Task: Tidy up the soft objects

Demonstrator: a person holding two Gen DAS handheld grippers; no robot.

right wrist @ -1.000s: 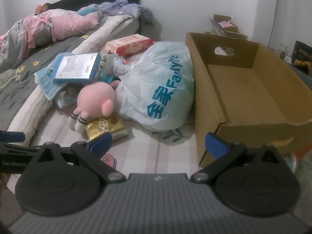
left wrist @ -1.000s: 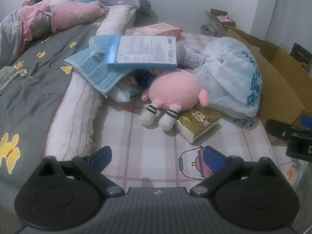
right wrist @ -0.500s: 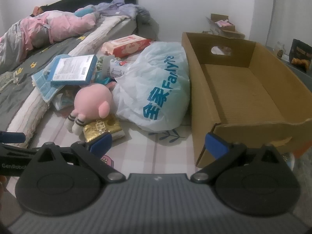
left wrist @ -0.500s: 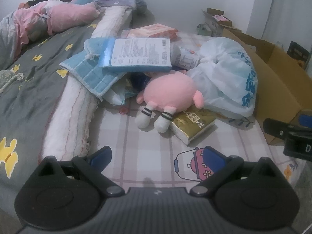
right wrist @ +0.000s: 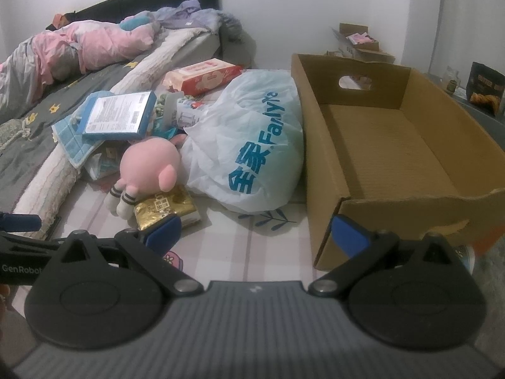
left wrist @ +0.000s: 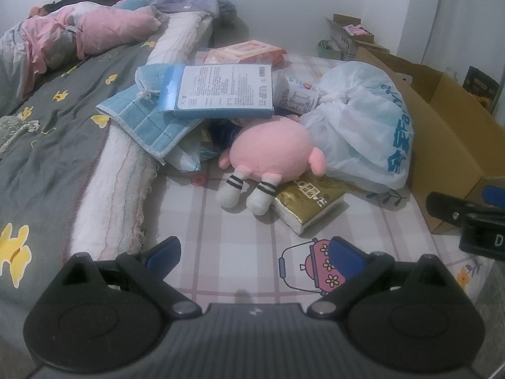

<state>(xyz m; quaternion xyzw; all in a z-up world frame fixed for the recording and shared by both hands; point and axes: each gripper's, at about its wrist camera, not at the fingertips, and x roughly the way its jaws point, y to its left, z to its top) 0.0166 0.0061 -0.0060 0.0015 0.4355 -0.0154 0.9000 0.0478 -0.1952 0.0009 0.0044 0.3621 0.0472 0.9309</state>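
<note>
Both grippers, left gripper [left wrist: 254, 252] and right gripper [right wrist: 257, 229], hover spread wide and empty, pink plush [left wrist: 271, 154] lying ahead of them, striped feet pointing back toward the fingers.

Blue lettering reading "Family", set beside large Chinese characters, is printed on the white plastic bag [right wrist: 249, 154]. "GenRobot" is written in white on the black body of the left claw [right wrist: 19, 268] seen at the edge of the right wrist view. Chinese characters are printed on the gold tissue pack [left wrist: 307, 202] and dense small print on the blue box [left wrist: 221, 90], neither legible.
</note>
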